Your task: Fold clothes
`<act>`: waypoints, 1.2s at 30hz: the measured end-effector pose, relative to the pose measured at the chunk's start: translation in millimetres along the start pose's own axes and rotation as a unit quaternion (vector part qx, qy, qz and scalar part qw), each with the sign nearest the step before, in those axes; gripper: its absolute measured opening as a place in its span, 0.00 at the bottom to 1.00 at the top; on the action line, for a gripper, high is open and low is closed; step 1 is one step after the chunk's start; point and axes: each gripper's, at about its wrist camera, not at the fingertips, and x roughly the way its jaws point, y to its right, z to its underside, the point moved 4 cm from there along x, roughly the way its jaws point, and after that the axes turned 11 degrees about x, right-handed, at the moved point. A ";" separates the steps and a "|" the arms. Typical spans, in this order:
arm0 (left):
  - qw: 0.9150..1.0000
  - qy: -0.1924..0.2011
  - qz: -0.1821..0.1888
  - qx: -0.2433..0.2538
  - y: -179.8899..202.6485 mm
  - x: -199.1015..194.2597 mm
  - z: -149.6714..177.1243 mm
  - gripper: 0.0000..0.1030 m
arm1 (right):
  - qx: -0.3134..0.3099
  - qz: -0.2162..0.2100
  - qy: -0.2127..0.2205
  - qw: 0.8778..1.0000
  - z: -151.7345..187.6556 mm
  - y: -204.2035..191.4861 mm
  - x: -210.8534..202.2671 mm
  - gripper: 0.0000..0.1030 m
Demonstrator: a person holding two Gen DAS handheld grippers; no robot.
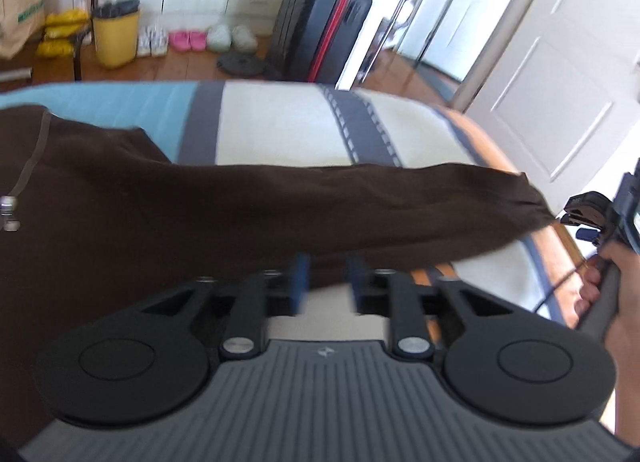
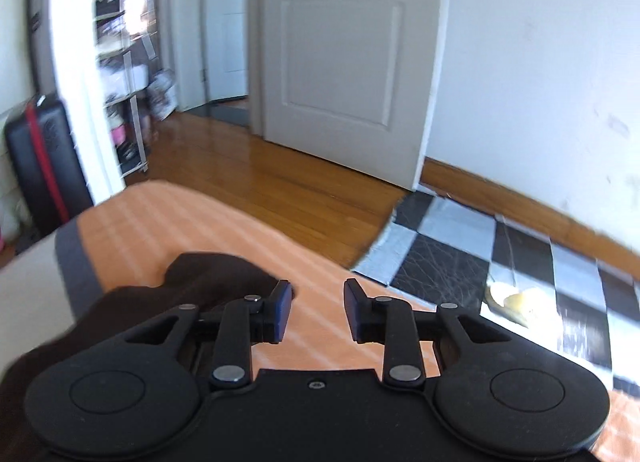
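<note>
A dark brown hooded garment lies on the striped bed cover, one sleeve stretched out to the right. My left gripper is open, its blue pads at the sleeve's near edge, with nothing between them. My right gripper shows at the right, just off the sleeve's cuff. In the right wrist view my right gripper is open and empty over the orange stripe, with the cuff just left of its left finger.
Beyond the bed are a dark suitcase, a yellow bin, shoes and a white door. A black-and-white checkered mat lies on the wood floor right of the bed.
</note>
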 end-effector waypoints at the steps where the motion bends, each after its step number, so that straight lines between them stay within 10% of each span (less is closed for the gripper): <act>1: 1.000 0.006 -0.010 0.001 -3.4 -15.9 8.3 0.46 | 0.026 -0.019 -0.008 0.999 -1.8 2.5 -6.6 0.33; 9: 0.984 0.000 -0.169 -0.057 -82.1 -154.8 117.5 0.46 | 0.006 -0.241 -0.109 0.964 35.7 -55.0 -99.8 0.34; 12: 0.965 -0.017 -0.242 -0.100 -124.4 -212.2 164.4 0.46 | -0.019 -0.355 -0.151 0.922 58.4 -88.8 -148.0 0.36; 18: 0.923 -0.024 -0.344 -0.173 -191.3 -310.5 240.3 0.48 | -0.040 -0.518 -0.305 0.798 125.5 -120.9 -237.8 0.41; 25: 0.862 -0.067 -0.497 -0.072 -209.0 -347.8 283.4 0.50 | -0.219 -0.543 -0.346 0.733 225.7 -126.1 -316.0 0.41; 28: 0.894 -0.051 -0.438 -0.080 -214.2 -346.2 289.2 0.51 | -0.254 -0.559 -0.352 0.707 246.4 -112.4 -343.2 0.41; 34: 0.950 -0.021 -0.272 -0.151 -256.7 -333.9 292.0 0.77 | -0.307 -0.577 -0.296 0.697 269.6 -75.9 -389.9 0.46; 36: 0.955 -0.042 -0.265 -0.127 -263.3 -318.3 299.2 0.83 | -0.352 -0.573 -0.268 0.690 287.2 -68.3 -404.5 0.47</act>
